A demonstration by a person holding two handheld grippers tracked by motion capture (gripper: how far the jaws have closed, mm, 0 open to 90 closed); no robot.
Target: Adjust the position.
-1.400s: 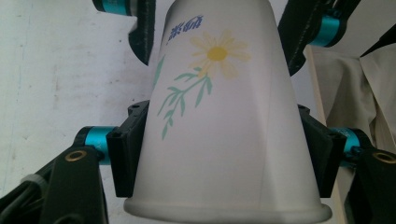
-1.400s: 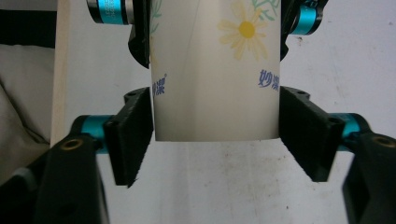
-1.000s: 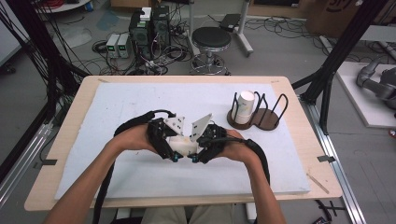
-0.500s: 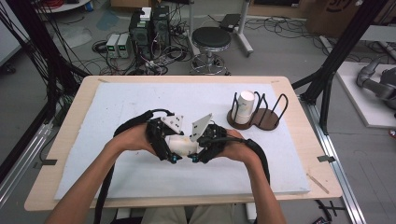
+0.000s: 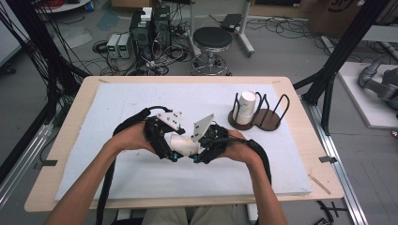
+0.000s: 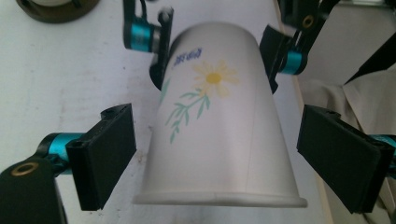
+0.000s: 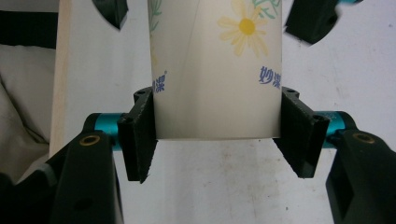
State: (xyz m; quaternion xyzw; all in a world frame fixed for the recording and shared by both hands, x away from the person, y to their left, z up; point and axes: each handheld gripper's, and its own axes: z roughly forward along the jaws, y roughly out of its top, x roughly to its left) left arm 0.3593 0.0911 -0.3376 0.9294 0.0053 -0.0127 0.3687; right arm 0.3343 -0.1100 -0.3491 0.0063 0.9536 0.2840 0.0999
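A white paper cup [image 5: 182, 144] with a yellow daisy print lies on its side between my two grippers, just above the white board. My right gripper [image 7: 218, 140] is shut on the cup's [image 7: 215, 70] narrow bottom end, one pad on each side. My left gripper [image 6: 219, 154] straddles the wide rim end of the cup [image 6: 219, 116]. Its jaws have just been opening, and its pads [image 6: 105, 154] stand clear of the cup wall. In the high view the left gripper [image 5: 172, 156] and the right gripper [image 5: 195, 158] face each other near the board's middle.
A black wire cup rack [image 5: 270, 112] on a brown base stands at the right rear of the white board [image 5: 117, 103], with another paper cup [image 5: 245, 107] in its left slot. Beyond the wooden table's far edge are a stool [image 5: 212, 40] and computer boxes.
The left hand has shifted a touch. The cup and the right gripper stay where they were.
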